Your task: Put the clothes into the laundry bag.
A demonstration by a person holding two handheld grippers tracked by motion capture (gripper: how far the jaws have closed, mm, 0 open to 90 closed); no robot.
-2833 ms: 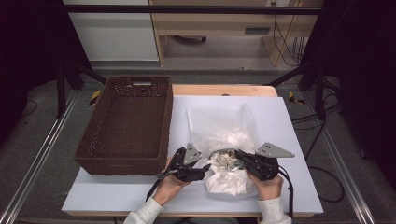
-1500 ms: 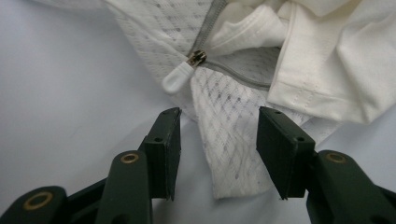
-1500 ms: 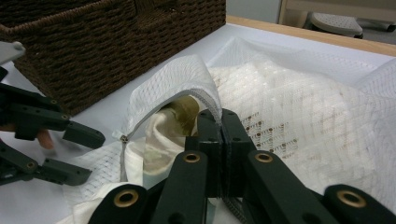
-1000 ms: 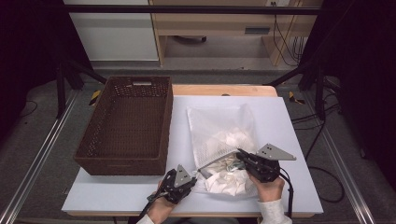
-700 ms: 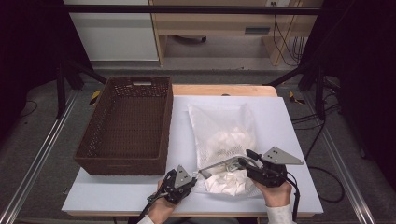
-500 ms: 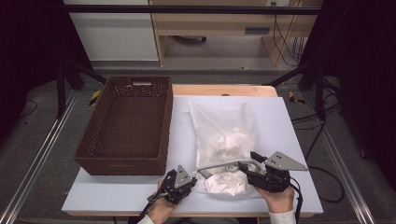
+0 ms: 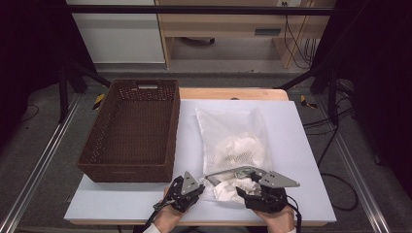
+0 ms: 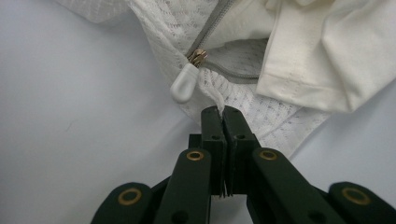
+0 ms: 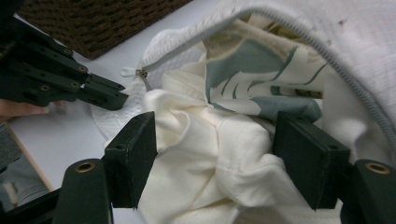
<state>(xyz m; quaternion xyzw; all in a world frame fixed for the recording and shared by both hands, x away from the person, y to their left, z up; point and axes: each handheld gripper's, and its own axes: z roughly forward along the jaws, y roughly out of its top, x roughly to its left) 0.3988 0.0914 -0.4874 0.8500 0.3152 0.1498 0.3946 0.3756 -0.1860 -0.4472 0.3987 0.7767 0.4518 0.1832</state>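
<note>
A white mesh laundry bag (image 7: 233, 128) lies on the table with its zipped mouth toward me, and clothes bulge out of it. My left gripper (image 7: 200, 190) (image 8: 223, 112) is shut on the bag's mesh edge just below the white zipper pull (image 8: 184, 86). My right gripper (image 7: 244, 188) (image 9: 215, 149) is at the open mouth. Its jaws have just been opening and now stand wide on either side of a cream cloth (image 9: 210, 154). A grey-green patterned cloth (image 9: 243, 79) sits deeper inside. The left gripper (image 9: 70, 84) also appears at the left of the right gripper view.
A brown wicker basket (image 7: 172, 131), with nothing in it, stands on the left half of the table beside the bag. The white table (image 7: 296, 150) has bare room right of the bag. Dark stands and cables surround the table.
My right gripper has slid toward the table's near edge and its jaws have spread wide around the cream cloth. Before that, the left gripper pulled the bag's corner toward me, then held still.
</note>
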